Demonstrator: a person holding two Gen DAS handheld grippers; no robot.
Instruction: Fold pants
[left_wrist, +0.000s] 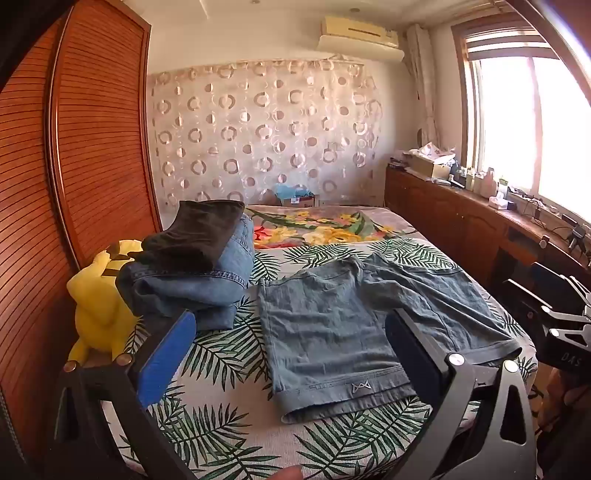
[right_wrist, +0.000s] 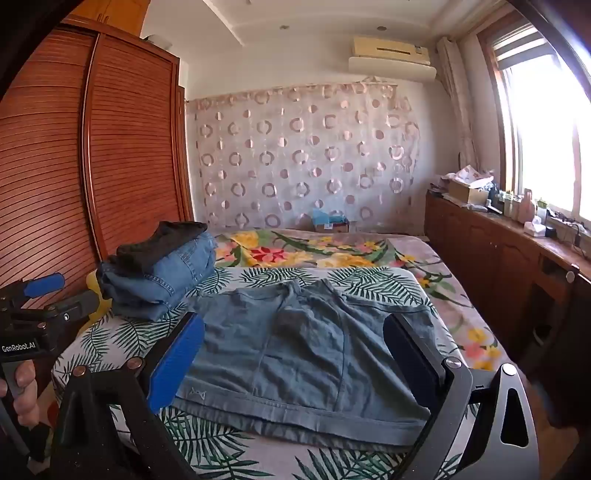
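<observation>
A big bed (left_wrist: 229, 354) fills the room, and its sheet is white with green palm leaves printed all over it. Farther back lies a soft blanket (left_wrist: 317, 223) with bright yellow and red flowers. On the left stands a tall wooden wardrobe (left_wrist: 92, 147) with thin slats running across its doors. A thin curtain (left_wrist: 258, 129) with shiny ring shapes hangs on the back wall. Along the right side runs a long brown wooden cabinet (right_wrist: 491, 254) under a bright window, with boxes and bottles on top. The pants (left_wrist: 332, 325) are short and made of faded blue-grey denim. They lie spread out flat on the leafy sheet near the front edge of the bed, a bit wrinkled, with thick stitched hems. Just to their left sits a pile of folded clothes (left_wrist: 199, 266), blue jeans below and a dark, soft cloth on top. A fuzzy yellow stuffed toy (left_wrist: 99, 306) leans beside the pile, near the wardrobe. The left gripper (left_wrist: 291, 354) hangs above the near leg of the pants with its two flat fingers wide apart and nothing between them. One finger has a blue pad and the other looks dark. The right gripper (right_wrist: 295, 358) is also spread wide over the pants, holding nothing.
</observation>
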